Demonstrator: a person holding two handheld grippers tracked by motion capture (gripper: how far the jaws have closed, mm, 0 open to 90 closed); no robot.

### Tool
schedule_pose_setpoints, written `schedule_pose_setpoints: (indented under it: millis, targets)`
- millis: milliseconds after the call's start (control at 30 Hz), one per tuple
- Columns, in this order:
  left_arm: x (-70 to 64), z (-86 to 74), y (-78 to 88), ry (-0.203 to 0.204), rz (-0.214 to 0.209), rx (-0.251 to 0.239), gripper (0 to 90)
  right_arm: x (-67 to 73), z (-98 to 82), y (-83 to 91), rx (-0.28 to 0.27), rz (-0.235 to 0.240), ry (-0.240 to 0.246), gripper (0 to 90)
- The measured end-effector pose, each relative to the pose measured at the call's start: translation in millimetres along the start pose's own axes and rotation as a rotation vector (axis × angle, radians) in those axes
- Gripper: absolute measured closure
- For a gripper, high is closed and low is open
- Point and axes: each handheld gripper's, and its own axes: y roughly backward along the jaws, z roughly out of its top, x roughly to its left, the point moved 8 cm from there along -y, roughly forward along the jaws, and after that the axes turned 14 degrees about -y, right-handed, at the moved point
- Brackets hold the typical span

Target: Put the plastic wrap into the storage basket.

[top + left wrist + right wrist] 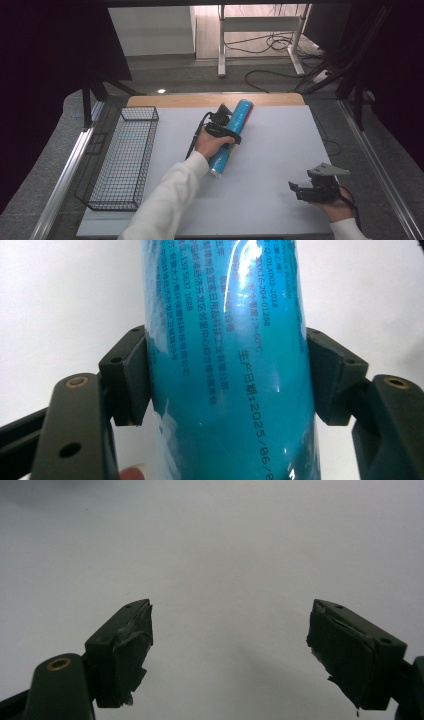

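Tall blue printed plastic tube [231,135] sits between the jaws of the left gripper [223,126], mid-table on the white tabletop [270,150]. Black wire mesh basket [122,160] lies well left of that gripper, at the table edge. Right gripper [300,190] sits well right and nearer the person, apart from the tube.

On the blue can [227,365] we read dark print that runs along its length: a date line with Chinese characters and "2025/06/", cut off at the edge. We also read part of a code, "Q/DLX002-2018", a number "16-204-01258", and a phone-like number "135 5537 1688". The other Chinese lines are too small for us to read.
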Motion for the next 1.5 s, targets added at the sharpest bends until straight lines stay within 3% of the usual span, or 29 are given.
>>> schedule_pose_setpoints:
  millis: [633, 1067, 1500]
  targets:
    - [48.6, -45.7, 71.0, 0.020, 0.071, -0.073, 30.6, 1.5, 2.8, 1.2, -0.013, -0.001, 0.001, 18.8]
    - [66.4, -76.1, 114.1, 0.021, 0.111, -0.111, 30.8, 1.6, 3.4, -0.4, -0.010, -0.002, 0.007, 18.8]
    - [72.6, -113.4, 149.6, 0.048, 0.118, -0.180, 30.9, 4.0, 4.7, -0.2, -0.011, 0.000, 0.014, 18.8]
